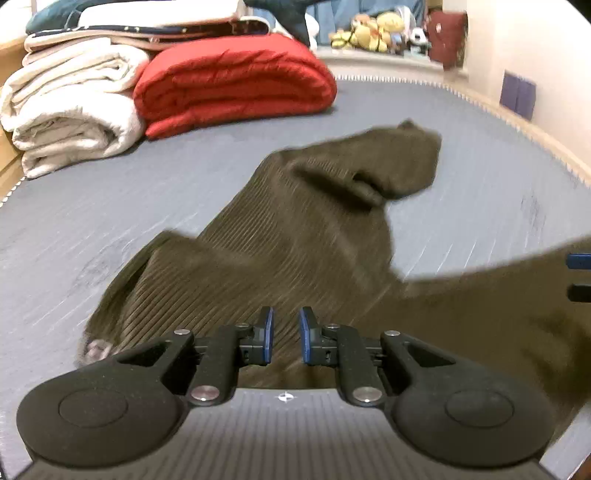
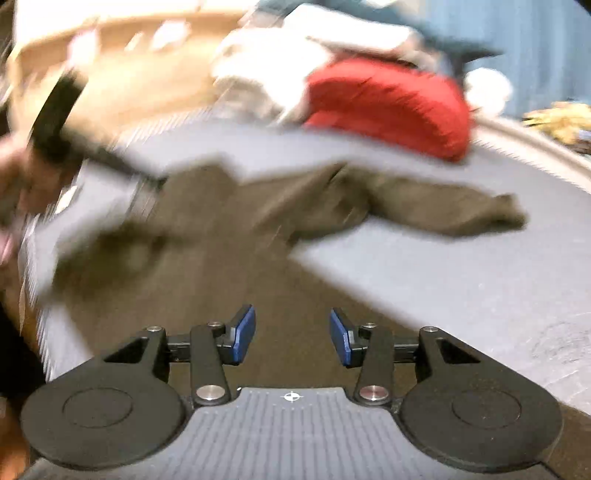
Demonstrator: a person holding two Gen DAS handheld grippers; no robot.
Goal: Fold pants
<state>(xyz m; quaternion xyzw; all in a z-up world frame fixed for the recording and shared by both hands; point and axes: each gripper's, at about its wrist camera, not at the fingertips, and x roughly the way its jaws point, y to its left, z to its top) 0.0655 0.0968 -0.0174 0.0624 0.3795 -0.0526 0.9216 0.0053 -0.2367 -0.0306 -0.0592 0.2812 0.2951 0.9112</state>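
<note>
Olive-brown corduroy pants (image 1: 295,229) lie spread and rumpled on the grey bed surface (image 1: 110,192), one leg end bunched toward the far right. My left gripper (image 1: 286,332) hovers over the near part of the pants. Its blue pads stand a narrow gap apart with nothing pinched between them. In the right wrist view the same pants (image 2: 229,236) run from the left toward a leg end on the right, heavily blurred. My right gripper (image 2: 291,332) is open wide above the cloth with nothing between its pads. Its blue-tipped fingers (image 1: 580,260) show at the right edge of the left wrist view.
A folded red quilt (image 1: 236,85) and rolled white blankets (image 1: 70,110) are stacked at the back left of the bed. Plush toys (image 1: 369,33) sit on a ledge behind. A wall runs along the right. A blurred hand with a dark tool (image 2: 55,122) is at the left.
</note>
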